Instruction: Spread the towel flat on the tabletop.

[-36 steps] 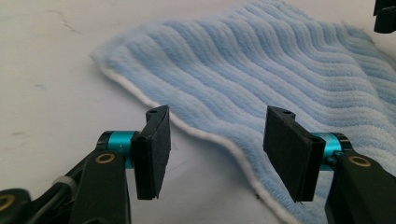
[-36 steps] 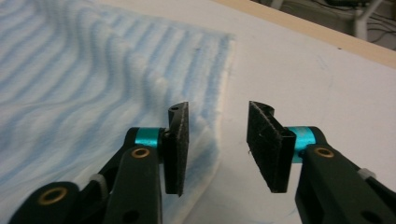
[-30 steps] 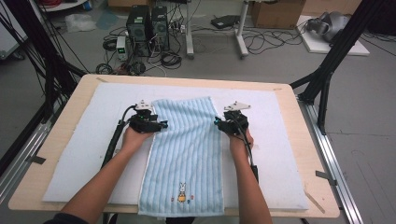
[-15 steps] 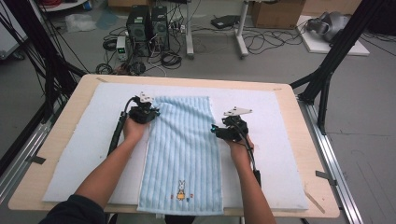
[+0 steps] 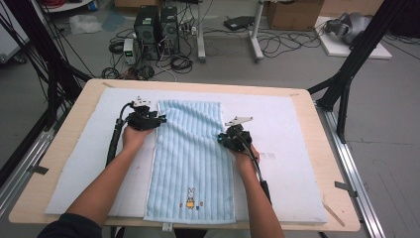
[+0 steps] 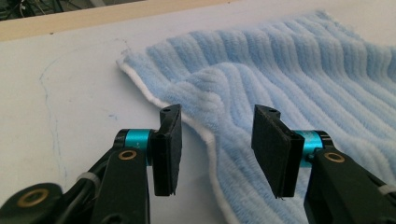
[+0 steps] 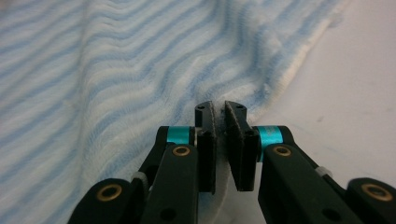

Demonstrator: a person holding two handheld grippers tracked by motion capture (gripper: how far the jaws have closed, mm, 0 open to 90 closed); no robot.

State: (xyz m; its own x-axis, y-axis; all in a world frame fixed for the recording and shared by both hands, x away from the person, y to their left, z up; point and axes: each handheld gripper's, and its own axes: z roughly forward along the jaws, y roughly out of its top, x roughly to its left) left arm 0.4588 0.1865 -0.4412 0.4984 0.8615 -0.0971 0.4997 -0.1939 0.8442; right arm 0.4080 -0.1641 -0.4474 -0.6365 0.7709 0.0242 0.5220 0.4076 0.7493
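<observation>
high view: wooden table [image 5: 317,148] with white mat [image 5: 287,134], PC towers [image 5: 156,25] and cables on floor at top; blue towel [image 5: 190,148] centre | left gripper view: left gripper [image 6: 217,140] jaws apart, just opened, straddling towel edge | right gripper view: right gripper [image 7: 218,140] just closed, pinching towel edge

A light wooden table [image 5: 317,148] with rounded corners carries a pale blue-white padded mat [image 5: 292,129]. Beyond it lies a grey concrete floor [image 5: 297,69] strewn with black tangled cables [image 5: 173,62]. Two dark computer towers [image 5: 157,27] stand there beside white metal stand legs [image 5: 255,39]. Black frame struts [image 5: 356,59] rise at both sides, and a brown cardboard box [image 5: 292,12] sits far back.
</observation>
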